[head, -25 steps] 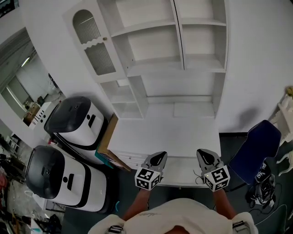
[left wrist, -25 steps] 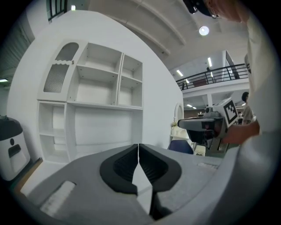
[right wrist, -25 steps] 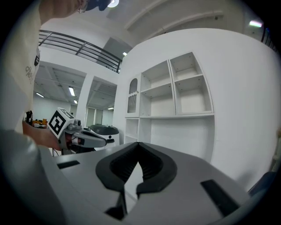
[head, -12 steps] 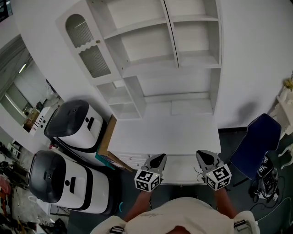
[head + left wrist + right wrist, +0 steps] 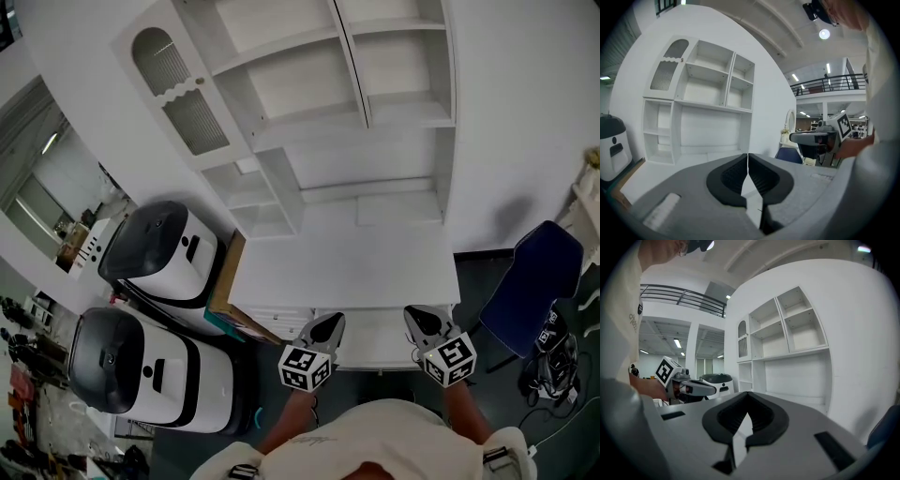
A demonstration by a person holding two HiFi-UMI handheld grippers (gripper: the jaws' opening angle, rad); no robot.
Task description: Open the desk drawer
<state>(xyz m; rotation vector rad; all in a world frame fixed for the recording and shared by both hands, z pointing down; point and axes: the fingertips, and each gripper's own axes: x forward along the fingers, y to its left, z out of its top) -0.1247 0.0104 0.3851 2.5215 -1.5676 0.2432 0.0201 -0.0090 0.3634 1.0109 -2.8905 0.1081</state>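
The white desk with a shelf hutch stands in front of me. Below its front edge shows the wide white drawer, and smaller drawer fronts sit to its left. My left gripper and right gripper hover side by side at that front edge, both pointing at the desk. The left gripper has its jaws pressed together, empty. The right gripper is shut too, with nothing in it. Neither touches the drawer as far as I can tell.
Two white-and-black machines stand left of the desk, with a brown board leaning between them and it. A blue chair and floor cables are to the right.
The head view has shifted a little, so the desk sits slightly lower and to the right. Both grippers stay shut at the desk's front edge.
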